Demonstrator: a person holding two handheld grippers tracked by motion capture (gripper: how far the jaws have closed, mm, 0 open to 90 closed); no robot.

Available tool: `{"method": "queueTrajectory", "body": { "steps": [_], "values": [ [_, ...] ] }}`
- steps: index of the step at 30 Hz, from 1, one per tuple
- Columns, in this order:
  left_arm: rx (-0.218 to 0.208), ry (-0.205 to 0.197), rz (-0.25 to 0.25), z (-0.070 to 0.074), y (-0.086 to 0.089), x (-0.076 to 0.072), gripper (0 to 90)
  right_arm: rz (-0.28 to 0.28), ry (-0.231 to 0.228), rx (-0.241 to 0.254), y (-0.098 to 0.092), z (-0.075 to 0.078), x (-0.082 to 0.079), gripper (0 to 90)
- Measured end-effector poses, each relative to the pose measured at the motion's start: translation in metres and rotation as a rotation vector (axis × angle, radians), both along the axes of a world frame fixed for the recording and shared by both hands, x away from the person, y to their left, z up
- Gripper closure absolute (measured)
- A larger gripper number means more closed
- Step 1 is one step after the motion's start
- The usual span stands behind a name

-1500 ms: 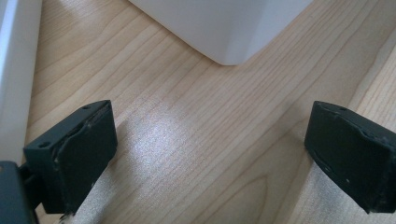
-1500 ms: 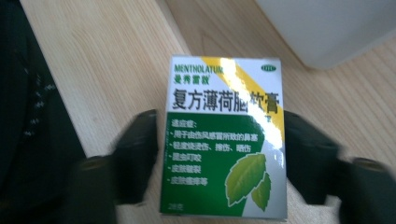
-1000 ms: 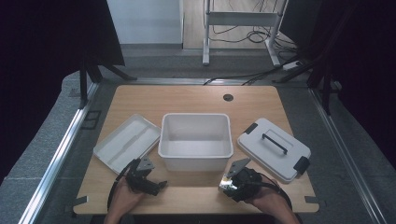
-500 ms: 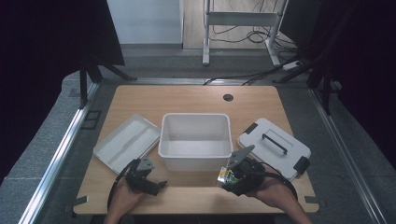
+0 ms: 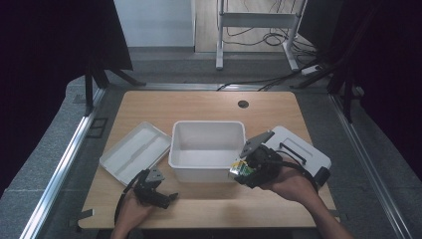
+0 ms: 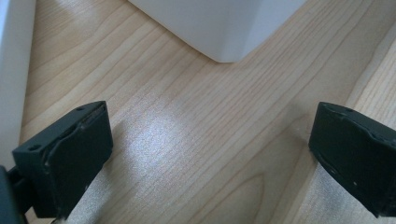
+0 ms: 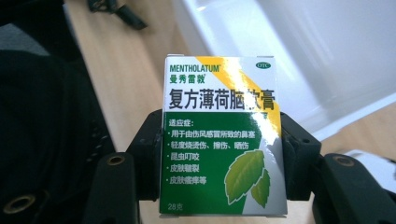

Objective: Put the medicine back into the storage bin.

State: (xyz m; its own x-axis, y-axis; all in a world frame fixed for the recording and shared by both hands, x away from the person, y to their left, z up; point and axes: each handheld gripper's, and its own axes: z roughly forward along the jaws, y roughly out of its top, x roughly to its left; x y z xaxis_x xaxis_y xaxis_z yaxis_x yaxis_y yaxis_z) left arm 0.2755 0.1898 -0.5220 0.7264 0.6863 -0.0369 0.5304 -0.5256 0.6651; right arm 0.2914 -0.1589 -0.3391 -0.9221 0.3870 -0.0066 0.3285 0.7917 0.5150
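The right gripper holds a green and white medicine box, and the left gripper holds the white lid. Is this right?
Not quite. The right gripper does hold the medicine box, but the left gripper holds nothing: the left gripper view shows its jaws open over the bare table.

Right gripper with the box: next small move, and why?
Probably carry it forward over the white tub and let go there. The right gripper is shut on the small green and white box, held off the table by the tub's near right corner. The tub looks empty. The left gripper sits open on the table.
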Motion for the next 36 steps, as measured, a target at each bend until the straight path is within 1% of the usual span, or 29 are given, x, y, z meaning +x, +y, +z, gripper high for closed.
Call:
{"method": "queueTrajectory", "body": {
  "steps": [2, 6, 11, 15, 20, 26, 32, 35, 36],
  "values": [
    [0.0, 0.0, 0.0, 0.0, 0.0, 0.0, 0.0, -0.01, -0.01, 0.0, 0.003, 0.004, 0.007, 44.6],
    [0.0, 0.0, 0.001, 0.0, 0.0, 0.0, 0.0, -0.032, -0.034, -0.002, 0.008, 0.007, 0.021, 44.5],
    [-0.001, 0.0, 0.004, 0.0, 0.0, 0.0, 0.0, -0.054, -0.055, -0.011, 0.017, 0.005, 0.037, 44.6],
    [0.0, 0.0, 0.005, 0.0, 0.0, 0.0, 0.0, -0.073, -0.063, -0.011, 0.025, 0.0, 0.049, 44.6],
    [0.003, 0.0, 0.004, 0.0, 0.0, -0.001, 0.0, -0.088, -0.07, -0.022, 0.034, -0.013, 0.063, 44.6],
    [0.003, 0.0, 0.007, 0.0, 0.001, -0.001, 0.0, -0.114, -0.076, -0.05, 0.043, -0.035, 0.078, 44.6],
    [0.002, 0.0, 0.009, 0.0, 0.001, -0.001, 0.0, -0.135, -0.053, -0.061, 0.047, -0.056, 0.089, 44.5],
    [0.002, -0.001, 0.009, 0.0, 0.001, -0.002, 0.0, -0.143, -0.047, -0.066, 0.049, -0.063, 0.091, 44.5],
    [0.003, 0.0, 0.008, 0.0, 0.001, -0.002, 0.0, -0.149, -0.048, -0.076, 0.05, -0.066, 0.092, 44.5]
  ]
}}
